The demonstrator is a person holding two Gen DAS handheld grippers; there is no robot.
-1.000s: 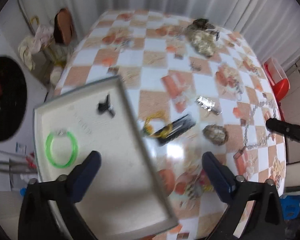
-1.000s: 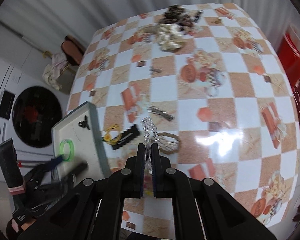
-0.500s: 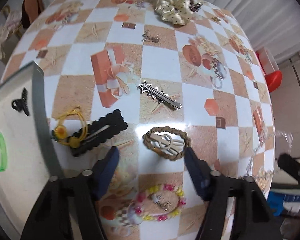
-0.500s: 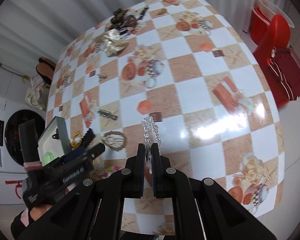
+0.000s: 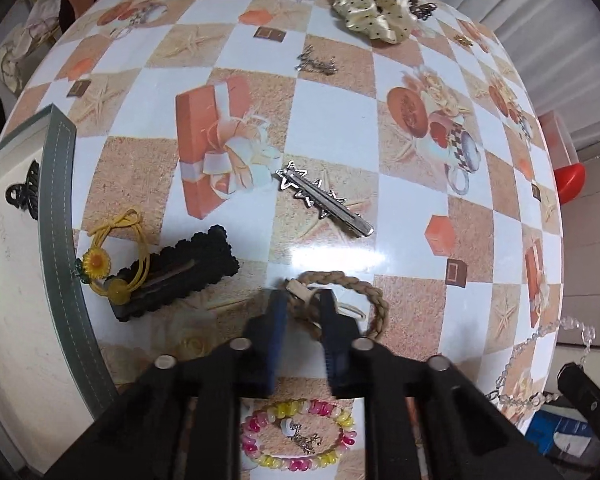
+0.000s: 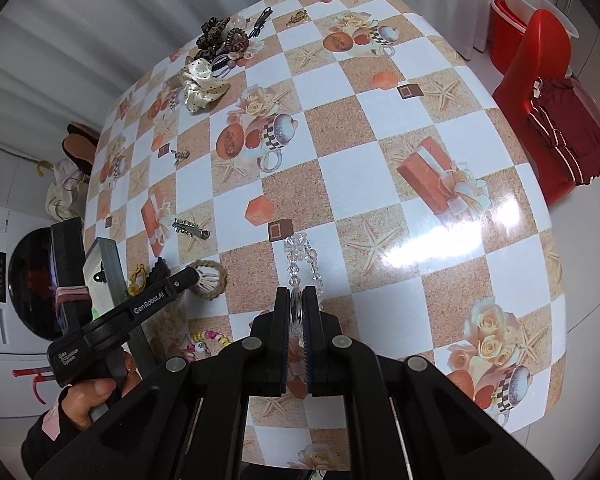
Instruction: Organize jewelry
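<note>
Near the table's (image 5: 332, 128) left edge, the left gripper (image 5: 304, 312) is closing its jaws on the braided clip (image 5: 340, 300); the right gripper (image 6: 296, 312) is holding a crystal necklace (image 6: 302, 260). The tray (image 5: 60, 220) is holding only two pieces; most are waiting.

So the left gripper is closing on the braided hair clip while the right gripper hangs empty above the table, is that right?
Not quite. The right gripper is not empty: the right wrist view shows it shut on a clear crystal bead strand. The left gripper is indeed closing on the braided hair clip.
</note>
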